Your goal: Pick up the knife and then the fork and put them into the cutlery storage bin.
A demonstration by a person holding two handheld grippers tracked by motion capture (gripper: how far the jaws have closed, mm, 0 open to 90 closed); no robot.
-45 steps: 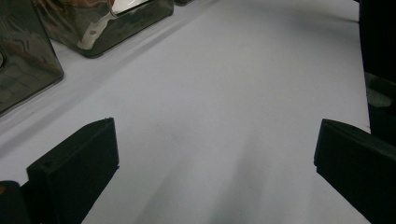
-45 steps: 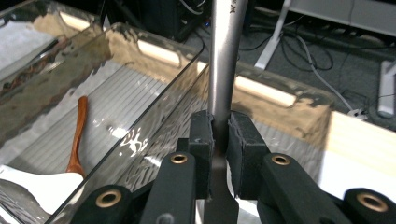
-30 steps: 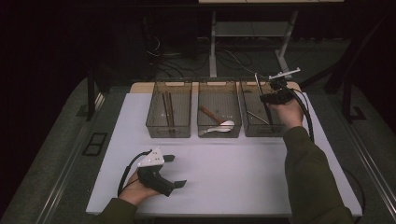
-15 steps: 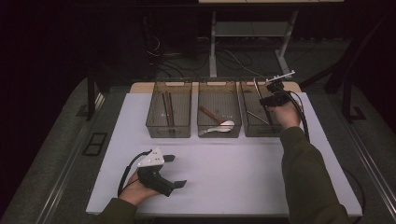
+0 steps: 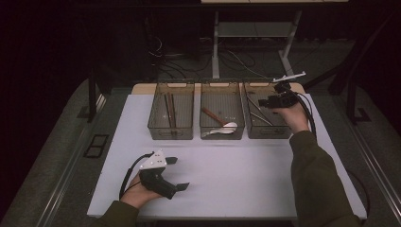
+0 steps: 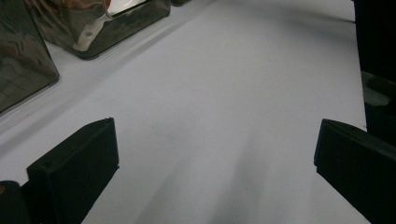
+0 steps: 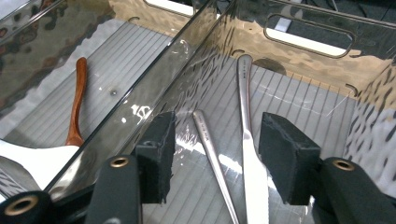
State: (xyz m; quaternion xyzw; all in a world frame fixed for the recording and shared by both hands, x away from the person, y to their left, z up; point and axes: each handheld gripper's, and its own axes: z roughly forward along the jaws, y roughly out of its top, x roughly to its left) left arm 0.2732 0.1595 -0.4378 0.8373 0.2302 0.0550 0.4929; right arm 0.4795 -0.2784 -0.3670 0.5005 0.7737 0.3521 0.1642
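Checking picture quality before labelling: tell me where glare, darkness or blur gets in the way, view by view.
High view: dim, dark surroundings, only the white table reads well. Right gripper view: bright reflections ripple over the clear bin wall, yet the metal knife stays sharp. Left gripper view: soft shadows on the table, bin glossy.

My left claw [image 5: 177, 174] sits low at the near left, held in my left hand [image 5: 142, 189], jaws pointing right and spread wide with nothing between them. My left forearm comes in from the near edge. My right arm [image 5: 317, 179] stretches to the far right, sleeve to the wrist, and my right hand [image 5: 295, 113] holds the right claw [image 7: 215, 154] tipped downward. Its jaws have just been opening and now stand apart, pads pressing on nothing.
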